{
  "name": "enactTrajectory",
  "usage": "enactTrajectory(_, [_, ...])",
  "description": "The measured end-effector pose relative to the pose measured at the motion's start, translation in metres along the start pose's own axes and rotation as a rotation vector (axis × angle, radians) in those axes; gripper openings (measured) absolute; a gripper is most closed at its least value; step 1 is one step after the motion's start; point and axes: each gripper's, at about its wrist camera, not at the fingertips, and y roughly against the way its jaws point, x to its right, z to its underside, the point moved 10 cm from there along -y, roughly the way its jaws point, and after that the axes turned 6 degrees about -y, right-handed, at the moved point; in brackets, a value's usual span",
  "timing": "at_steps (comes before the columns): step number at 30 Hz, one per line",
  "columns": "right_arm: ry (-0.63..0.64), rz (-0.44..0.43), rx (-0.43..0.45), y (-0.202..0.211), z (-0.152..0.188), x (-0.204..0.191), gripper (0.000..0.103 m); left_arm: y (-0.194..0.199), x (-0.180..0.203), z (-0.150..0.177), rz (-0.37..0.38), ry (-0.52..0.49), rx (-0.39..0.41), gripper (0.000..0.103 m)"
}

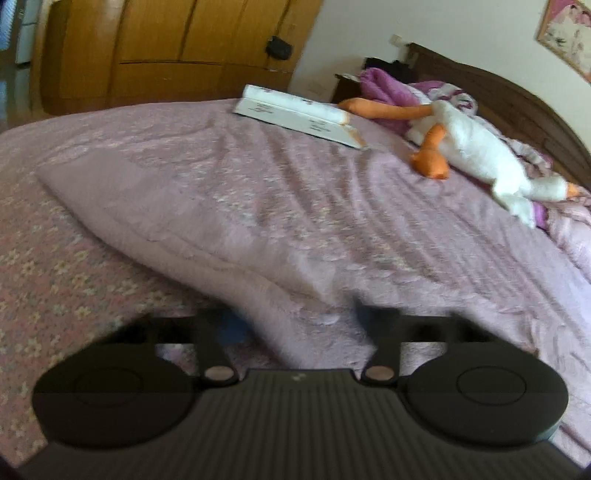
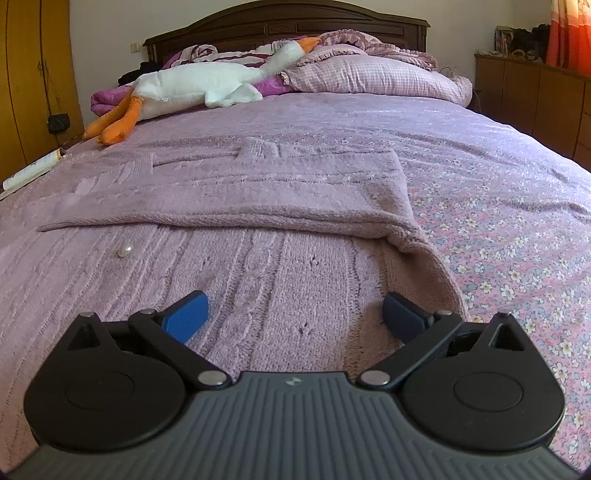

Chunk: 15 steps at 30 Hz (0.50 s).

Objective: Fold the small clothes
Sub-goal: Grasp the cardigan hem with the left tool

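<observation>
Left wrist view: low over the bed, tilted down, close on the pink knit sweater (image 1: pixel 229 229); faces across toward the wardrobe (image 1: pixel 166 48) at 11 o'clock. Image blurred.

Right wrist view: equally low and close, faces up the bed to the headboard (image 2: pixel 288 26) at 12 o'clock.

Shared: sweater, plush goose (image 2: pixel 199 86), book (image 1: pixel 299 114), floral bedspread (image 2: pixel 517 229).

Mauve cable-knit sweater (image 2: pixel 258 258) spread flat on the bed (image 2: pixel 498 206), far part folded over toward the near hem, small pearl button showing
</observation>
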Motion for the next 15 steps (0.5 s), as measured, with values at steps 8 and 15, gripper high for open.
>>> enactTrajectory(8, [-0.001,-0.001,0.0,-0.002,-0.001,0.0,0.103,0.03,0.038,-0.031,0.111,-0.083,0.104,0.01])
enactTrajectory(15, [-0.025,-0.042,-0.006,0.0,-0.003,0.002,0.103,0.06,0.097,-0.042,0.124,-0.215,0.189,0.01])
